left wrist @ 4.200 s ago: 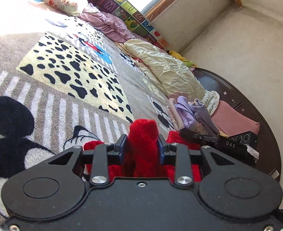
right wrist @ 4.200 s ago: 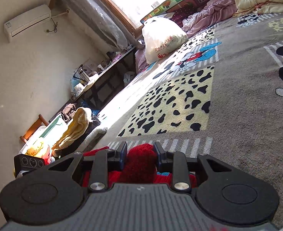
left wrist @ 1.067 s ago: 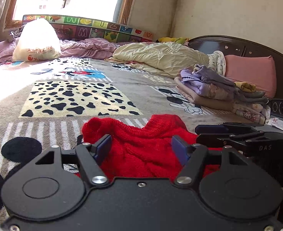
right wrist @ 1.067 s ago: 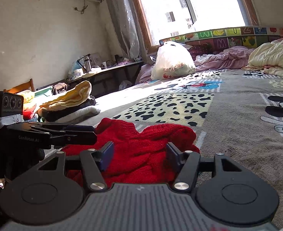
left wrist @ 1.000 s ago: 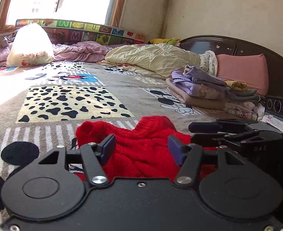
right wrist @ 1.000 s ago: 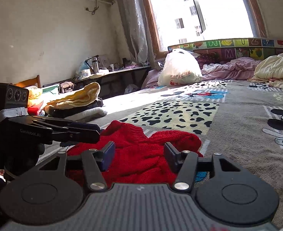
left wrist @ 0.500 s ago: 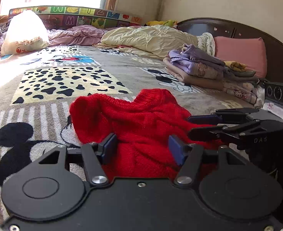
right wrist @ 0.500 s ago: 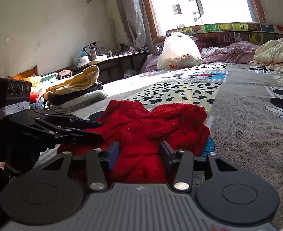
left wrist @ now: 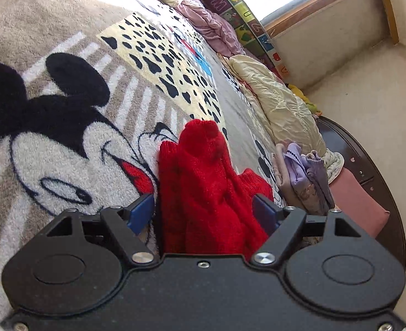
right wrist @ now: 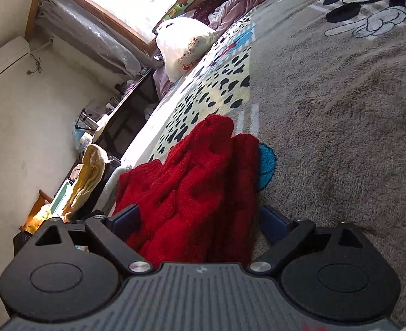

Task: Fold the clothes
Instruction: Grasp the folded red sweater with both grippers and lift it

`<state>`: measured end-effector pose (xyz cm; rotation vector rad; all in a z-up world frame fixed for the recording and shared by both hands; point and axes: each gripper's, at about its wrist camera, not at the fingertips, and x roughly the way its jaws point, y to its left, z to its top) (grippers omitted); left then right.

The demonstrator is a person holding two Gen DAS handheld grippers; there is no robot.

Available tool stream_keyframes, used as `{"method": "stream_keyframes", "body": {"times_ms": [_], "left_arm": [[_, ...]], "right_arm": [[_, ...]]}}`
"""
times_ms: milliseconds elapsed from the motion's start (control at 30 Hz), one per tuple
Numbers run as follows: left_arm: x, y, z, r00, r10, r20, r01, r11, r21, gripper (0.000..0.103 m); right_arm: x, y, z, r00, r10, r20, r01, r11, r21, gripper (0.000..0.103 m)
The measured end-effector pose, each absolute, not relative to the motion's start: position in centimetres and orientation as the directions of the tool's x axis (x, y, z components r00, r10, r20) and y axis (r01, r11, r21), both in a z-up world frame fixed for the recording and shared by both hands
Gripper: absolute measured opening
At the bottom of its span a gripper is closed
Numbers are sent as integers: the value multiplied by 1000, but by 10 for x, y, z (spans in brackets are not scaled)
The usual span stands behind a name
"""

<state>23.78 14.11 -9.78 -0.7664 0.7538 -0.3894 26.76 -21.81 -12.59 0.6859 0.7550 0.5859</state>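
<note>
Red sweater (left wrist: 208,190) lies bunched on the cartoon blanket (left wrist: 64,149) (fuzzy, grey). Left gripper (left wrist: 205,215) and right gripper (right wrist: 200,220) both gape wide, straddling it, gripping nothing.

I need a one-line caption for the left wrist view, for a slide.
Open left gripper with fingers on either side of a crumpled red sweater on a cartoon-print blanket.

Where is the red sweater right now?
The red sweater lies bunched on the cartoon blanket, between the open jaws of both hand-held grippers in each wrist view.
</note>
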Motion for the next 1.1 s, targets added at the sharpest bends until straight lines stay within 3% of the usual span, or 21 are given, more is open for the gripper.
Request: {"method": "stream_keyframes", "body": {"times_ms": [100,233,367,433,500,567,600,633,667,700,767,833,1100], "left_arm": [[240,128,-101,671,-558,-489,52,693,-719,76],[241,123,-107,667,-572,-478,38,666,-745,60],[231,131,-110,684,-594,-424,-15,570,-822,45],[213,130,-96,698,-592,-403,-17,549,-835,44],[185,128,-79,712,-592,-377,0,537,-843,44],[159,128,-80,710,-588,-388,-25,529,-849,47],[150,127,-85,707,-579,-407,-41,541,-840,51],[143,125,-93,698,-561,-445,-56,576,-816,60],[140,123,-101,673,-544,-501,-85,616,-783,63],[136,124,-101,671,-546,-502,-76,622,-779,63],[127,127,-89,691,-541,-479,-29,641,-767,74],[120,129,-82,708,-531,-467,0,660,-751,79],[115,122,-108,696,-556,-455,-43,600,-799,79]], "right_arm": [[272,-209,-128,591,691,-416,-245,646,723,91],[269,-205,-135,602,704,-377,-253,616,746,69],[267,-209,-138,610,728,-315,-235,545,805,56],[255,-212,-131,608,741,-285,-219,501,837,53],[228,-214,-111,603,749,-274,-237,496,835,53],[200,-220,-101,598,750,-281,-235,500,834,60],[190,-222,-106,596,738,-318,-216,528,821,71],[179,-224,-114,602,704,-377,-195,587,786,76],[171,-227,-119,613,674,-412,-182,628,757,76],[165,-230,-122,620,664,-417,-181,639,748,75],[155,-235,-116,642,640,-423,-178,661,729,82],[146,-235,-111,657,627,-418,-188,674,715,92],[145,-226,-135,623,682,-383,-141,579,803,91]]}}
